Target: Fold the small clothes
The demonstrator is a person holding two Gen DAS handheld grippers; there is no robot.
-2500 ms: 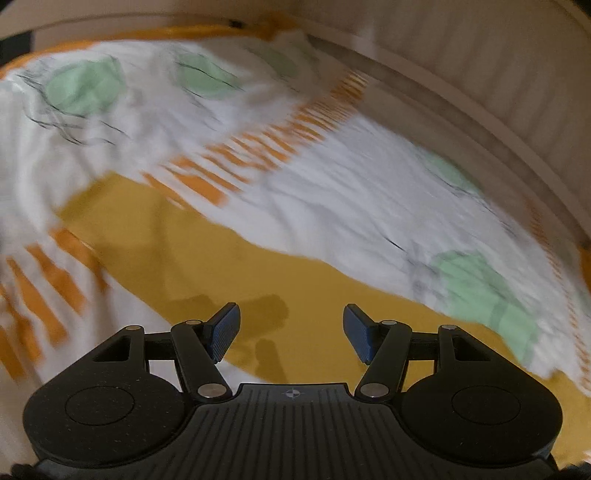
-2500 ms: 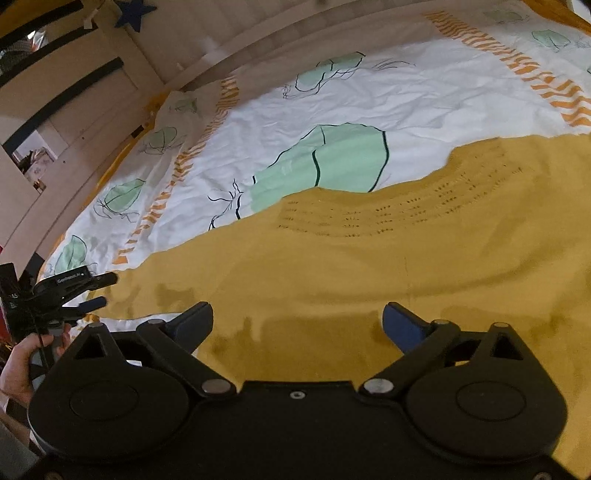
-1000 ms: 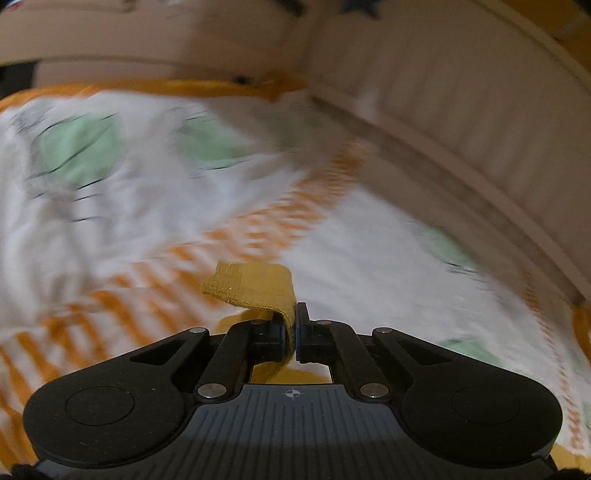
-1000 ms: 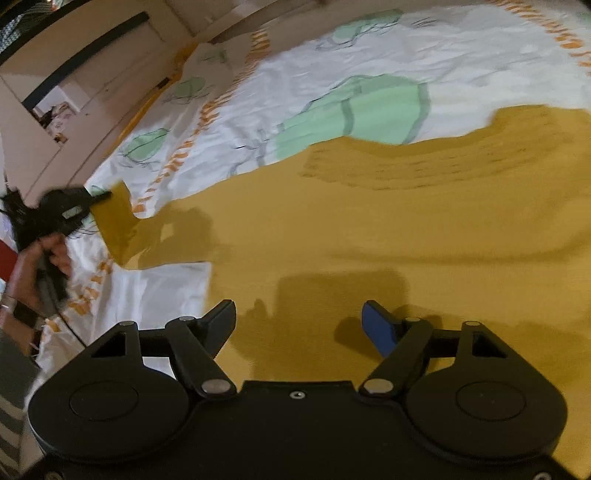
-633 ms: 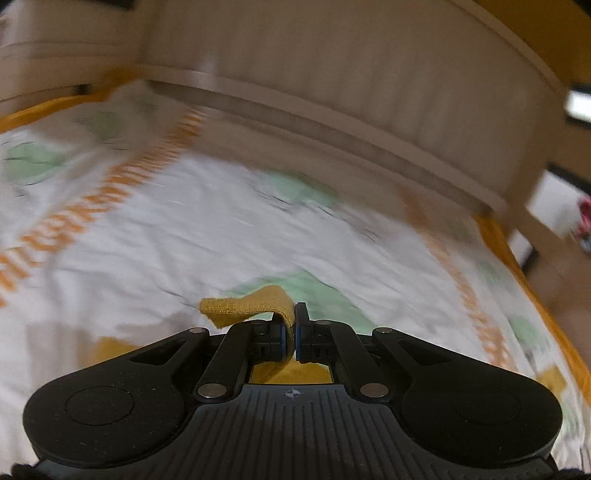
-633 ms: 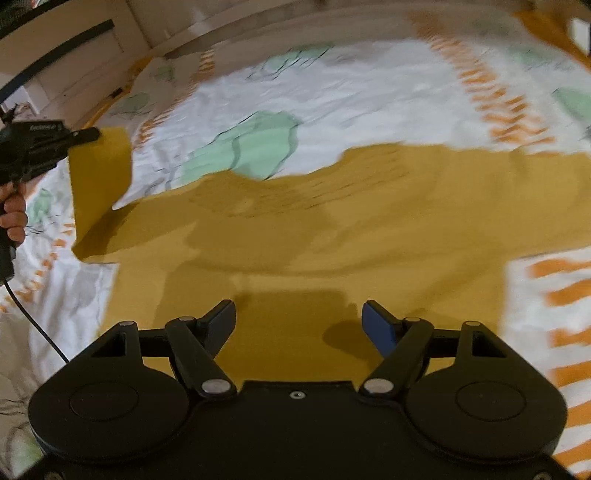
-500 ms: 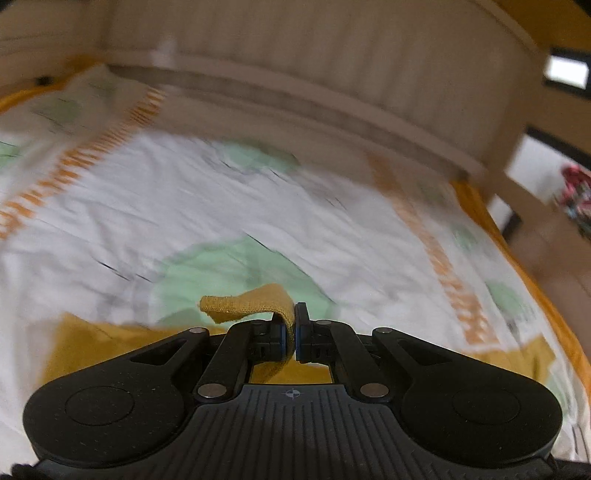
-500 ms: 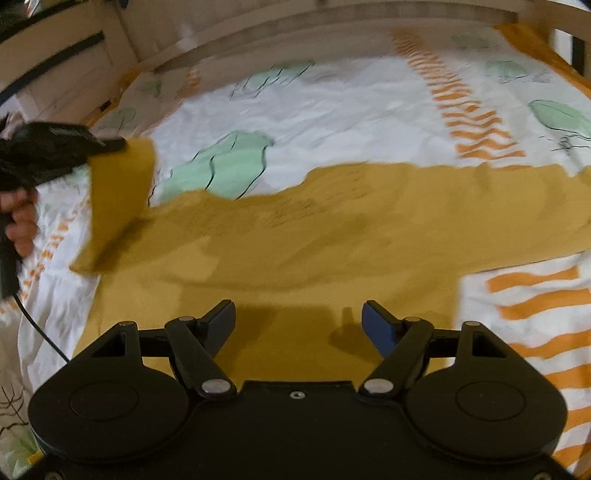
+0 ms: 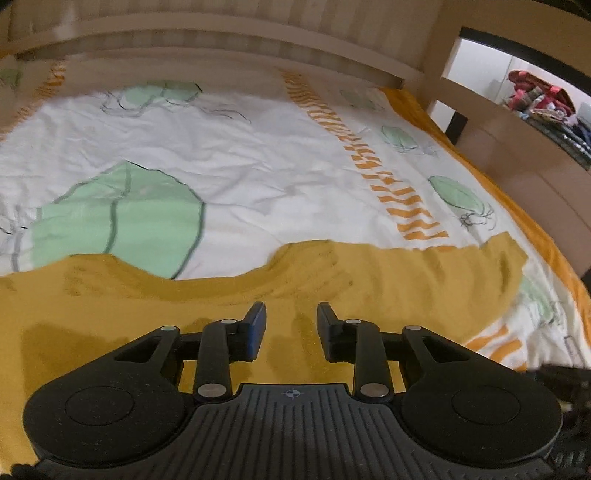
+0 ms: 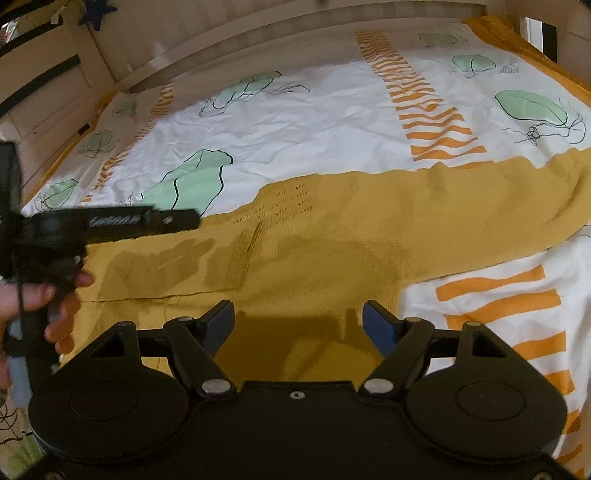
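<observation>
A mustard-yellow knit top [image 10: 332, 236] lies flat on the bed; it also shows in the left wrist view [image 9: 258, 295]. Its left sleeve [image 10: 177, 266] is folded in over the body. Its right sleeve [image 10: 517, 199] stretches out to the right. My left gripper [image 9: 290, 325] is open and empty just above the top's chest, below the neckline. It also shows from the side in the right wrist view [image 10: 184, 219], held by a hand. My right gripper [image 10: 298, 321] is open and empty over the top's lower part.
The bedsheet [image 10: 314, 110] is white with green leaf shapes and orange stripes. A beige padded headboard [image 9: 221, 33] runs along the far side. The bed's right edge [image 9: 535, 221] drops off beside a wooden frame.
My left gripper carried the left sleeve to the right over the top's body, then opened and let it go. The sleeve now lies folded on the body. My right gripper stayed open.
</observation>
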